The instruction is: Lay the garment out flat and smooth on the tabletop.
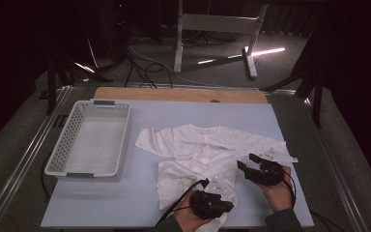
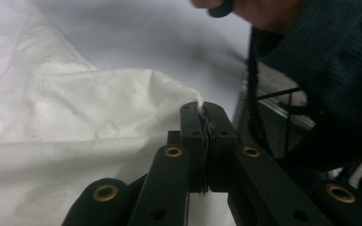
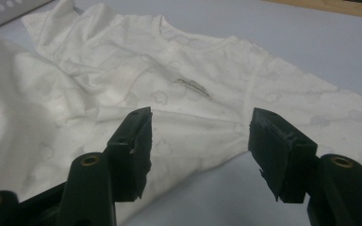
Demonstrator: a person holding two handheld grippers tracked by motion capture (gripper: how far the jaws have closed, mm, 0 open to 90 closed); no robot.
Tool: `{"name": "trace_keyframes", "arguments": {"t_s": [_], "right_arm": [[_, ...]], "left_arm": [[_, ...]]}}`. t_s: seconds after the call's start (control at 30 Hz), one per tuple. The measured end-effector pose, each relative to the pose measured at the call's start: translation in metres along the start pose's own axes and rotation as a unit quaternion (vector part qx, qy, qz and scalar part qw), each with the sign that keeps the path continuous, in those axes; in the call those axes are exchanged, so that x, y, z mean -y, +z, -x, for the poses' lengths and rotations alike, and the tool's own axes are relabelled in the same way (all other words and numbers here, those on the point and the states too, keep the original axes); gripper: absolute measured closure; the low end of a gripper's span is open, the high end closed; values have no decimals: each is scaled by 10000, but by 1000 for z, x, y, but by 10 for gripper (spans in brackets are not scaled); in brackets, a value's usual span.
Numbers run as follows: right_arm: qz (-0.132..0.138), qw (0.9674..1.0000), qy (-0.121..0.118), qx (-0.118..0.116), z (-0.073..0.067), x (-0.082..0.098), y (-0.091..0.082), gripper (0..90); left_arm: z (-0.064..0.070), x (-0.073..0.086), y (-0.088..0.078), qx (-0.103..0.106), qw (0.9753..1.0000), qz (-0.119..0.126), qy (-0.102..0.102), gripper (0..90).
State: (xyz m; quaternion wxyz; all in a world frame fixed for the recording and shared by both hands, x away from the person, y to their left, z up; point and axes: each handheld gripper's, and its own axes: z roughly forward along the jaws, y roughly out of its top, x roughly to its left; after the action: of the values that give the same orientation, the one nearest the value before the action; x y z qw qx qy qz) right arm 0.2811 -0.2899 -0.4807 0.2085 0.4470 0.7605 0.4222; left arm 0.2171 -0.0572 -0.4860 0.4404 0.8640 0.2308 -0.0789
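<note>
Garment: a small white shirt [image 1: 200, 150] of thin, soft cloth lies spread at the centre of the high view, creased and rumpled, with short sleeves out to either side, a rounded neckline at the top and a faint cloud print; a small dark label mark sits on its chest [image 3: 192, 86].
Surface: a smooth pale blue mat [image 1: 174, 113] covers the table, matte and flat, with a wooden edge strip [image 1: 178, 94] along its far side.
Basket: a white plastic basket [image 1: 65, 145], rectangular with perforated walls, stands at the left of the high view, well apart from the shirt.
Left gripper [image 2: 202, 106]: at the lower centre of the high view, over the shirt's bottom hem; its black jaws have just closed and are pressed together on a corner of the white cloth, which rises in a drawn-up fold to the jaw tips.
Right gripper [image 3: 200, 136]: at the lower right of the high view, near the shirt's right sleeve; its ridged black jaws stand well apart with nothing between them, held just above the cloth's edge and the mat.
Hands: a dark knit sleeve [image 2: 339, 56] shows at the upper right of the left gripper view.
</note>
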Motion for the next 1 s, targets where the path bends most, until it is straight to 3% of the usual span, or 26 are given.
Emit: {"name": "trace_keyframes", "arguments": {"t_s": [0.2, 0.3, 0.47, 0.53, 0.67, 0.73, 0.77, 0.8, 0.9, 1.0], "right_arm": [[-11, 10000, 48, 17, 2, 1, -1, 398], [-2, 10000, 45, 40, 4, 1, -2, 398], [2, 9999, 87, 73, 7, 2, -4, 398], [-15, 9999, 93, 78, 8, 2, -5, 398], [-28, 9999, 87, 92, 8, 3, -6, 398], [-6, 9999, 115, 73, 7, 3, -6, 398], [-6, 9999, 115, 73, 7, 3, -6, 398], [-5, 9999, 88, 58, 7, 3, -6, 397], [-12, 10000, 46, 51, 7, 3, -6, 397], [-28, 10000, 40, 13, 5, 3, -5, 396]], "left_arm": [[1, -5, 11, 198, 9997, 61, -85, 883], [-1, -9, 18, 359, 9989, 154, -271, 884], [7, -15, 22, 490, 9984, 183, -210, 884], [13, -18, 24, 691, 9971, 256, -176, 883], [15, -19, 26, 827, 9962, 232, -143, 874], [12, -18, 27, 900, 9957, 183, -138, 659], [11, -17, 26, 823, 9964, 157, -148, 659], [7, -16, 24, 688, 9974, 154, -147, 545], [3, -14, 20, 553, 9981, 178, -205, 442], [-9, -11, 10, 365, 9984, 285, -317, 411]]}}
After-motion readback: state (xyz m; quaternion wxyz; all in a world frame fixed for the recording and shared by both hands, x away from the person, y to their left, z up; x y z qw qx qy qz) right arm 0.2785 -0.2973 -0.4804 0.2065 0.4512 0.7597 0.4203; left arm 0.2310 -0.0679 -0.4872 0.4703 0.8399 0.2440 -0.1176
